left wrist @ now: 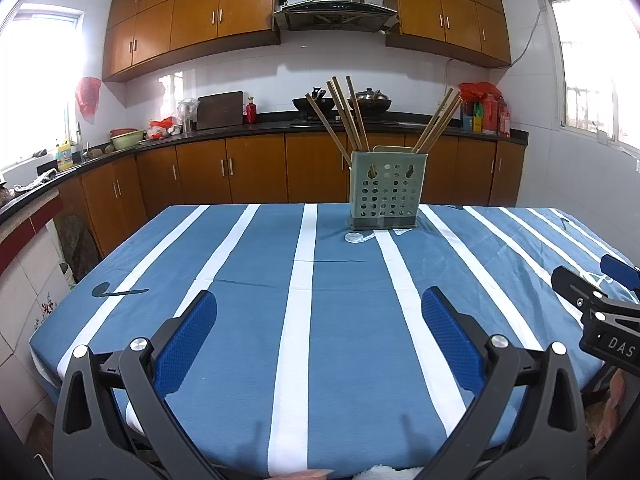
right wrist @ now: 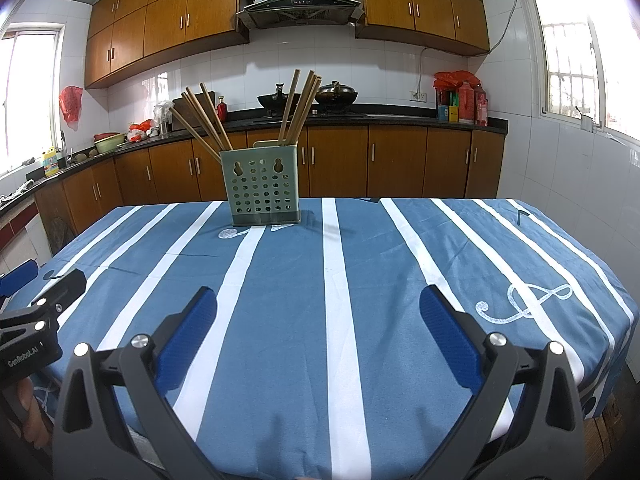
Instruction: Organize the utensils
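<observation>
Left view, from the left edge rightward: left tongs [left wrist: 319, 312] low in the frame, spread wide and released, nothing between the blue pads [left wrist: 188, 344]. Above them only bare striped table [left wrist: 248, 280]. Further up and a little right of centre, the holder [left wrist: 385, 192] upright at the far side of the table, well apart from the tongs. Chopsticks [left wrist: 347, 114] standing in it in two bunches, one fanned up-left from the left compartment, the other leaning up-right from the right compartment; long axes steeply upward, tips splayed outward. At the far right edge, part of the right tongs [left wrist: 596, 300] intruding, level with the left pair.

Right view, same order: part of the left tongs at the lower left edge. Holder [right wrist: 262, 188] now left of centre in the upper half, chopsticks [right wrist: 204, 120] fanning up-left and a second bunch rising nearly straight. Right tongs [right wrist: 318, 312] low centre, likewise spread and released, grasping nothing.

Judged from both views: holder straight ahead and slightly between the two pairs, neither clearly nearer. Coming move likely a forward reach across the table, then a closing across a stick's shaft well above the rim. No loose utensils visible on the cloth, so possibly little left to sort.
</observation>
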Motion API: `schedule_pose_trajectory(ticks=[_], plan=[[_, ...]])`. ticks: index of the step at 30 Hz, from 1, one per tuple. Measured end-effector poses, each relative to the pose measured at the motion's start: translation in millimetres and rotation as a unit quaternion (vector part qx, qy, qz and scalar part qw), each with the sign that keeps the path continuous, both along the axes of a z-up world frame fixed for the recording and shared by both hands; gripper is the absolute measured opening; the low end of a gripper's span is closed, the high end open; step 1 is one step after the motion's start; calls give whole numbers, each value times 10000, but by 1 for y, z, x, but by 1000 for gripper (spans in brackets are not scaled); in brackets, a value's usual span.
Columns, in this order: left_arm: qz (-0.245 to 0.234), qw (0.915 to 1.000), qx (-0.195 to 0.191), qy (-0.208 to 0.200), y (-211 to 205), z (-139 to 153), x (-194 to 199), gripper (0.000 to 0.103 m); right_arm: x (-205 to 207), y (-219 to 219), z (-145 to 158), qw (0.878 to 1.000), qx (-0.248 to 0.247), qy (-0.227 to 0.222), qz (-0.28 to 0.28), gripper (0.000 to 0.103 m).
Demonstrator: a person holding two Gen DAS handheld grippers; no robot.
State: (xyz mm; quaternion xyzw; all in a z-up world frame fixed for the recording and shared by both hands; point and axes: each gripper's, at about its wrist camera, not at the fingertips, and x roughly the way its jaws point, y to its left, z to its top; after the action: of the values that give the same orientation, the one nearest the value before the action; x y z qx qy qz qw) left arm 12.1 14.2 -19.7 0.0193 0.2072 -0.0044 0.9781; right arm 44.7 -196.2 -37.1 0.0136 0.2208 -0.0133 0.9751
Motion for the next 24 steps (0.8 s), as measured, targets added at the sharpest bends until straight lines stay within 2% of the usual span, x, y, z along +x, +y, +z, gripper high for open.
schedule_pose_trajectory(ticks=[24], plan=[[29, 10000, 16, 12, 3, -1, 1, 101, 0, 2, -1, 10000, 14, 5, -6, 99]])
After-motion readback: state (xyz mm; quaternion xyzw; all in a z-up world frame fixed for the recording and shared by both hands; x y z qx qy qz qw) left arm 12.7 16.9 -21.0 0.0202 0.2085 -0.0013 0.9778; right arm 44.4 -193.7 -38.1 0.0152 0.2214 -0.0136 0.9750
